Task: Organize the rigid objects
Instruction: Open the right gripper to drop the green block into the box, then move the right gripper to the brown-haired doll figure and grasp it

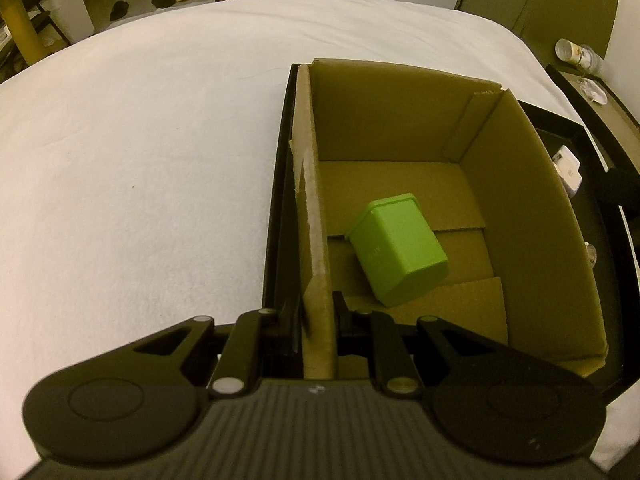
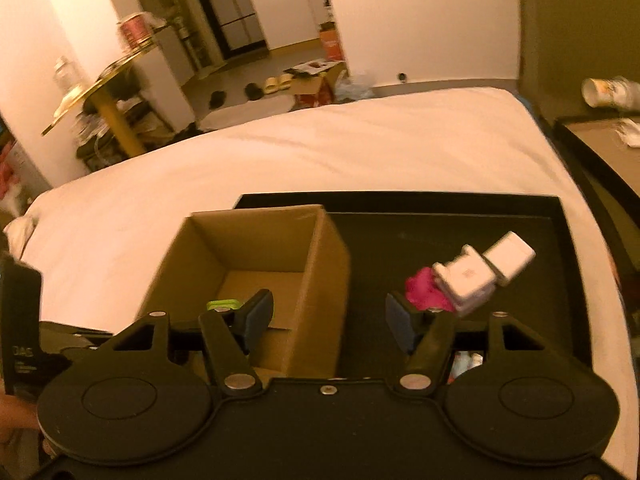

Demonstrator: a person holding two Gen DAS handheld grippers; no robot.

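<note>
The left hand-held gripper (image 1: 316, 316) is clamped on the near left wall of the cardboard box (image 1: 516, 216), one finger outside the wall and one inside. The box stands open-topped on a black tray (image 2: 560, 240), which lies on a bed with a white sheet (image 1: 140, 160). Inside the box, a green container (image 1: 396, 248) lies on its side on the cardboard floor, touching neither side wall.

The right hand-held gripper (image 2: 326, 316) hangs above the tray with its fingers spread wide and nothing between them; its left finger is over the box and its right finger over the bare tray. Beyond the right finger, on the tray, a white cube-like block (image 2: 466, 280) rests against a pink object (image 2: 424, 292), with a second white block (image 2: 512, 256) just behind it. The view is blurred there, so finer details are unclear.
</note>
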